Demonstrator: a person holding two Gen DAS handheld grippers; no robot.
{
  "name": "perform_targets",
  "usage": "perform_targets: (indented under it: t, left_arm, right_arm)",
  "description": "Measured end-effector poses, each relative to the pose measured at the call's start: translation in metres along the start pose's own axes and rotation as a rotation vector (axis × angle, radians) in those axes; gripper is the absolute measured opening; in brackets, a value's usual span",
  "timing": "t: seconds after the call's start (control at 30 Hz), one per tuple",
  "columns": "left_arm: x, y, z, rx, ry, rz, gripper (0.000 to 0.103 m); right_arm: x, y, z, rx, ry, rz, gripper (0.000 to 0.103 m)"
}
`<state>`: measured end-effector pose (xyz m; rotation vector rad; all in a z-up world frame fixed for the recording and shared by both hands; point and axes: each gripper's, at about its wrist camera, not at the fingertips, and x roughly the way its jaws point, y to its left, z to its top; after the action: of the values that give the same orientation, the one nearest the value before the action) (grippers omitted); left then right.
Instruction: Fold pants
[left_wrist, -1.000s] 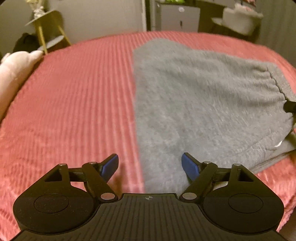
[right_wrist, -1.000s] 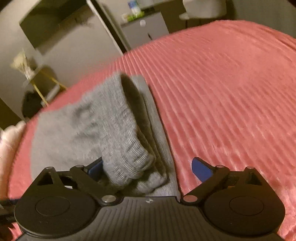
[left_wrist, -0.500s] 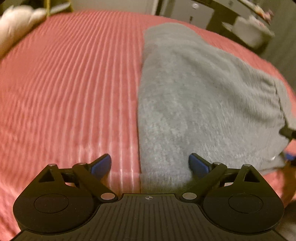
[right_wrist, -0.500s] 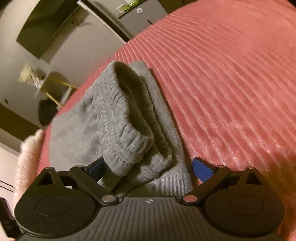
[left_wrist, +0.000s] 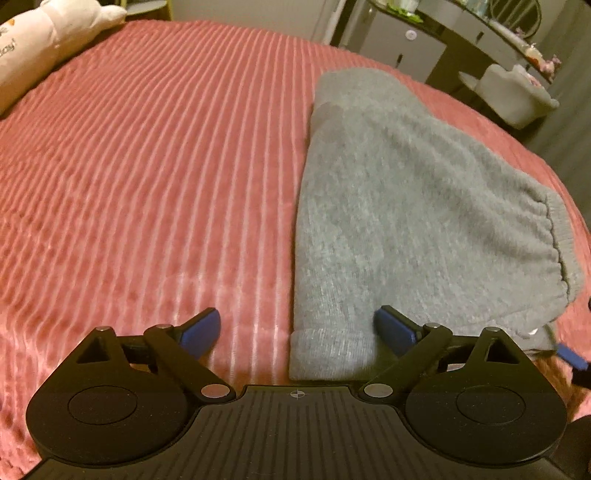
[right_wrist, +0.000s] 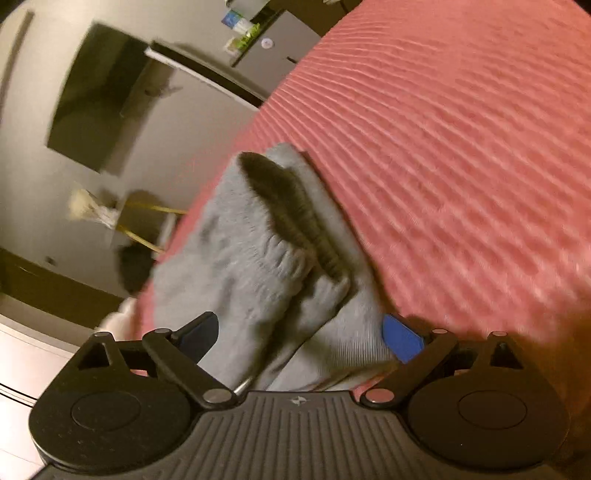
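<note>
Grey knit pants (left_wrist: 399, 206) lie folded on the red ribbed bedspread (left_wrist: 147, 166), ribbed waistband at the right. My left gripper (left_wrist: 297, 328) is open, low over the bed, its jaws astride the near left folded corner of the pants. In the right wrist view the pants (right_wrist: 258, 258) show from the waistband end, layers bunched and raised. My right gripper (right_wrist: 301, 332) is open with the waistband layers lying between its blue pads; it does not clamp them. A blue tip of the right gripper (left_wrist: 570, 356) shows at the right edge of the left view.
A pale plush pillow (left_wrist: 40, 40) lies at the bed's far left. Beyond the bed stand a grey cabinet (left_wrist: 402, 48), a white chair (left_wrist: 513, 92), a dark wall panel (right_wrist: 99, 99) and a yellow-legged stand (right_wrist: 147, 225).
My left gripper has lowered and moved in along the folded left edge. My right gripper has tilted and pushed further over the waistband, which is now more bunched and raised.
</note>
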<state>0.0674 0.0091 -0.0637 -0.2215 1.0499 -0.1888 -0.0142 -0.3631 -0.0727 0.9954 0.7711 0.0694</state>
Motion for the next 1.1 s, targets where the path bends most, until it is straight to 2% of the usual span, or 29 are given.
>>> perform_targets:
  t: [0.1, 0.17, 0.23, 0.3, 0.37, 0.53, 0.6, 0.63, 0.73, 0.9, 1.0, 1.1]
  left_arm:
    - [-0.005, 0.003, -0.004, 0.001, 0.002, -0.001, 0.096]
    - [-0.004, 0.002, -0.005, 0.006, 0.005, -0.003, 0.096]
    - [-0.002, 0.000, -0.003, 0.003, 0.008, -0.004, 0.096]
    - [0.003, -0.002, -0.001, -0.007, 0.012, -0.008, 0.096]
    - [0.006, -0.004, 0.001, -0.013, 0.013, -0.008, 0.096]
    - [0.007, -0.014, 0.005, 0.030, -0.004, 0.026, 0.096]
    - [0.003, -0.018, 0.009, 0.039, -0.023, 0.022, 0.096]
    - [0.000, -0.019, 0.012, 0.032, -0.035, 0.005, 0.096]
    - [0.000, -0.024, 0.024, 0.028, -0.049, -0.067, 0.096]
    - [0.023, -0.030, 0.041, 0.057, -0.016, -0.088, 0.096]
    - [0.036, -0.032, 0.047, 0.084, 0.011, -0.110, 0.094]
    - [0.050, -0.037, 0.052, 0.119, 0.027, -0.094, 0.093]
  right_arm:
    - [0.006, -0.005, -0.013, 0.060, 0.098, 0.069, 0.093]
    - [0.011, -0.005, -0.015, 0.062, 0.101, 0.067, 0.093]
    - [0.013, -0.003, -0.010, 0.044, 0.054, 0.006, 0.093]
    - [0.010, -0.001, -0.005, 0.033, -0.002, -0.095, 0.092]
    - [0.010, -0.001, -0.002, 0.037, 0.008, -0.101, 0.089]
    - [-0.001, 0.025, 0.000, -0.153, 0.005, -0.160, 0.093]
    - [-0.009, 0.035, 0.007, -0.234, -0.001, -0.135, 0.095]
    - [-0.010, 0.039, 0.013, -0.270, -0.001, -0.120, 0.099]
    - [-0.004, 0.043, 0.033, -0.356, 0.012, -0.117, 0.099]
    - [0.045, 0.021, 0.074, -0.258, 0.135, -0.063, 0.099]
    - [0.071, 0.005, 0.083, -0.209, 0.193, -0.029, 0.099]
    - [0.084, 0.001, 0.091, -0.216, 0.224, 0.013, 0.099]
